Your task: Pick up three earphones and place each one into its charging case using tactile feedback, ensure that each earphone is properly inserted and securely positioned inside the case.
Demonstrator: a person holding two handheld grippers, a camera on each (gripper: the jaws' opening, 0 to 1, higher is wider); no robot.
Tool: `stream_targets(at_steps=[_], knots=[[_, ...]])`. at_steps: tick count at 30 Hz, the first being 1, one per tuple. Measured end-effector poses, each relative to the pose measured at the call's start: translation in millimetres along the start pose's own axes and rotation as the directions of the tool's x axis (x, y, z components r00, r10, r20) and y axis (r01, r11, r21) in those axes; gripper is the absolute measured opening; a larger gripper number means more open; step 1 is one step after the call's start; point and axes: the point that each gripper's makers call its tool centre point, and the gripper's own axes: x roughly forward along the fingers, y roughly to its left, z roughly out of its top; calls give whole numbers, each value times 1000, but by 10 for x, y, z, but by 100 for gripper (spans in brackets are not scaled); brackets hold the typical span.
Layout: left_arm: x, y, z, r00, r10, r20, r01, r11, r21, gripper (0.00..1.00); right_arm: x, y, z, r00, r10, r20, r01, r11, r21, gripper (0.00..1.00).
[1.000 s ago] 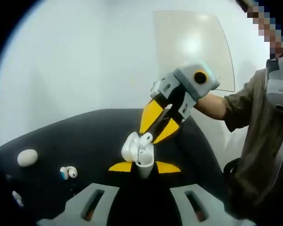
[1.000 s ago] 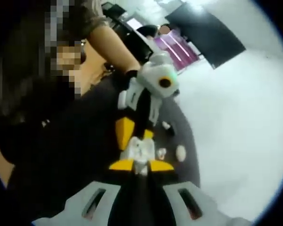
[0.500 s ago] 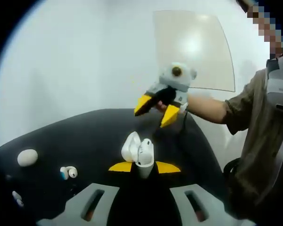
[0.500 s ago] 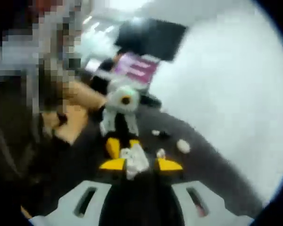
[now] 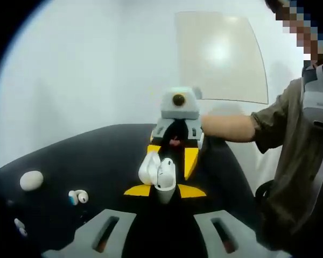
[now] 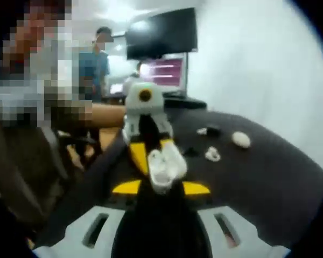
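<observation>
I keep my left tool [image 5: 158, 190] clamped on the open charging case [image 5: 159, 177], upright for loading, while my right tool [image 5: 175, 158], empty and part-open, hovers just behind it.

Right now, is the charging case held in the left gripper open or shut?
Open. In the left gripper view the charging case has its lid swung up to one side, with the left gripper clamped on its base.

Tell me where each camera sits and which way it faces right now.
Left gripper view: rides the left gripper, looking along its jaws at the open charging case they hold; the right gripper and a sleeved arm face it.
Right gripper view: rides the right gripper, looking back at the left gripper, the case and the person's forearm.
Shared: case, black table, loose earphone.
</observation>
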Motion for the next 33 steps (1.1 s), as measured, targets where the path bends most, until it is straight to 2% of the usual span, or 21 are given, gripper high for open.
stream_targets(at_steps=[2, 4, 10, 13, 17, 19, 33], knots=[[-1, 5, 0, 1000, 0, 0, 0, 1000, 0, 14, 35, -2, -36, 1000, 16, -4, -16, 1000, 22, 26], [-1, 3, -1, 1000, 1, -1, -1, 1000, 2, 14, 32, 18, -68, 1000, 21, -16, -21, 1000, 12, 18], [-2, -1, -6, 1000, 2, -6, -2, 1000, 9, 14, 22, 21, -71, 1000, 18, 11, -18, 1000, -6, 17], [-5, 6, -8, 1000, 10, -10, -10, 1000, 13, 15, 14, 24, -72, 1000, 21, 13, -21, 1000, 16, 17], [-18, 30, 22, 1000, 29, 5, -29, 999, 29, 24, -3, 24, -69, 1000, 22, 15, -22, 999, 45, 17], [-34, 33, 47, 999, 31, 19, -32, 999, 32, 26, -3, 27, -70, 1000, 20, 16, -21, 999, 49, 17], [-56, 72, 68, 998, 63, 23, -66, 992, 109, 21, 38, 14, -52, 1000, 17, 12, -18, 994, 106, 17]])
